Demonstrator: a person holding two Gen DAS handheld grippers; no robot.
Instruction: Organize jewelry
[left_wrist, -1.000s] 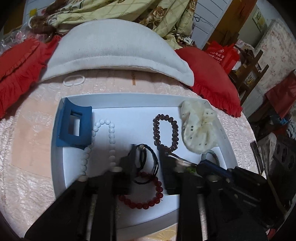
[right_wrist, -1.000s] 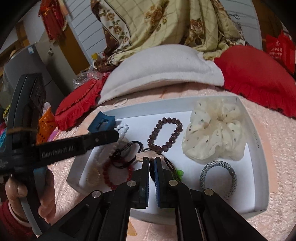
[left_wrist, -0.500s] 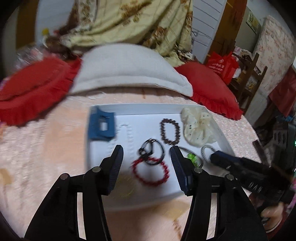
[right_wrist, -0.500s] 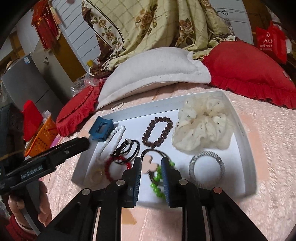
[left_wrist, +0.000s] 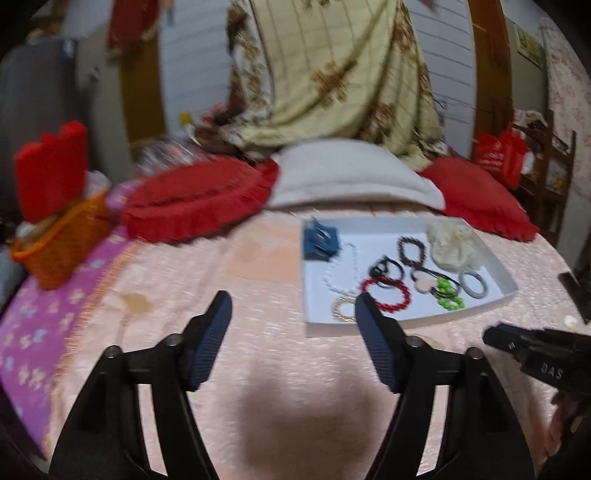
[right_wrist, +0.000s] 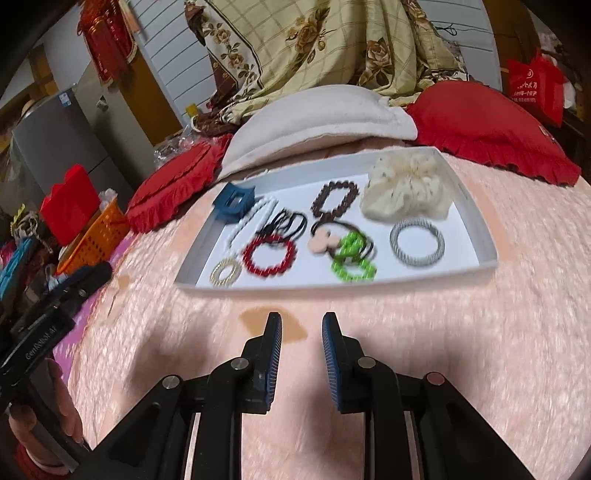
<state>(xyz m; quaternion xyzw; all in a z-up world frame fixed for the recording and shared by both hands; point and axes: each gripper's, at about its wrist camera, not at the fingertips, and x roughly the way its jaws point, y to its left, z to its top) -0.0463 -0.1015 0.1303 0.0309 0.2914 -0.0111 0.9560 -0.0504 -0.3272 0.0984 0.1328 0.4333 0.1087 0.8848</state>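
Jewellery sits gathered in a shallow white cardboard tray (right_wrist: 476, 221) on the pink textured bedspread (right_wrist: 498, 332), and you hold both tools back from it, over bare cloth on its near side. At far left an orange plastic basket (right_wrist: 94, 240) with a red box stands at the bed's edge, and your left gripper (left_wrist: 291, 306) hangs empty, its jaws opening with nothing between them. Inside the tray, from the left: a blue plastic claw hair clip (right_wrist: 232, 201) in the far corner, a white pearl-bead strand (right_wrist: 251, 218) beside it, a small gold coiled ring-shaped band (right_wrist: 225, 272) at the near edge, black elastic hair ties (right_wrist: 288, 221) touching a red beaded bracelet (right_wrist: 269, 255), a brown wooden-bead bracelet (right_wrist: 334, 198), a hair tie with a pink heart charm (right_wrist: 322, 240), a green beaded bracelet (right_wrist: 352, 263), a grey woven bangle (right_wrist: 416, 242) and a cream dotted fabric scrunchie (right_wrist: 404, 192) in the far right corner. Your right gripper (right_wrist: 301, 325) stands slightly apart, holding nothing. Every piece in view appears to lie inside the tray, so the sorting looks at or near its end. Any next move calls for checking the bedspread for strays; if the tangled ties need separating, approach from above with jaws narrow.
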